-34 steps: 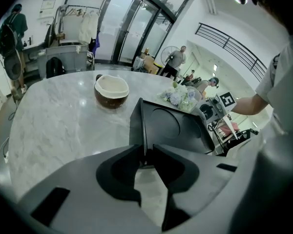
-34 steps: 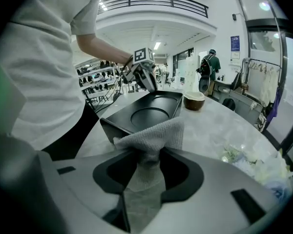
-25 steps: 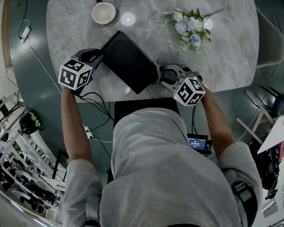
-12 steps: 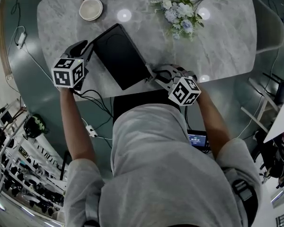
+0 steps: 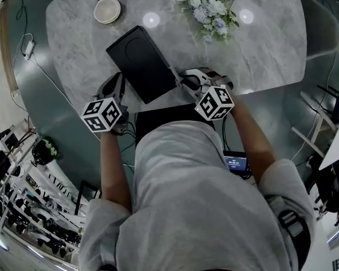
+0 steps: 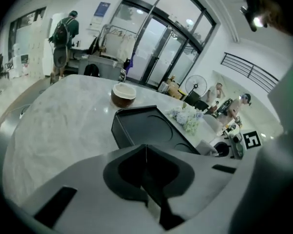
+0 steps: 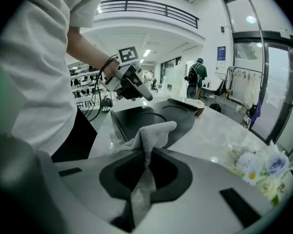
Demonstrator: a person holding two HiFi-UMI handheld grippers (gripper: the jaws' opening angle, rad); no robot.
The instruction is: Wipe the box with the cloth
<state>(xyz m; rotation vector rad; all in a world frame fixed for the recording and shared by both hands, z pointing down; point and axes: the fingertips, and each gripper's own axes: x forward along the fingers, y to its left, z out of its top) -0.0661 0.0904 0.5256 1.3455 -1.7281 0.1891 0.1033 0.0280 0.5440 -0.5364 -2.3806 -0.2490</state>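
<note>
Marble table (image 5: pixel 260 44). Black box (image 5: pixel 140 64) flat on it. Left gripper (image 5: pixel 120 82): off box's near-left edge, jaws together, empty. Right gripper (image 5: pixel 182 82): at box's near-right corner, jaws just closing on cloth (image 7: pixel 154 130). Step, likely: cloth gripped. Next: lay it on box, sweep.

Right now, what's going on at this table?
A person is working with a two-jaw gripper in each hand at a marble table. The right gripper has just been closing its jaws on a light grey cloth and holds it at the near corner of the black box. The left gripper has its jaws together and empty, beside the box near the table edge. A bowl and flowers sit further back.
</note>
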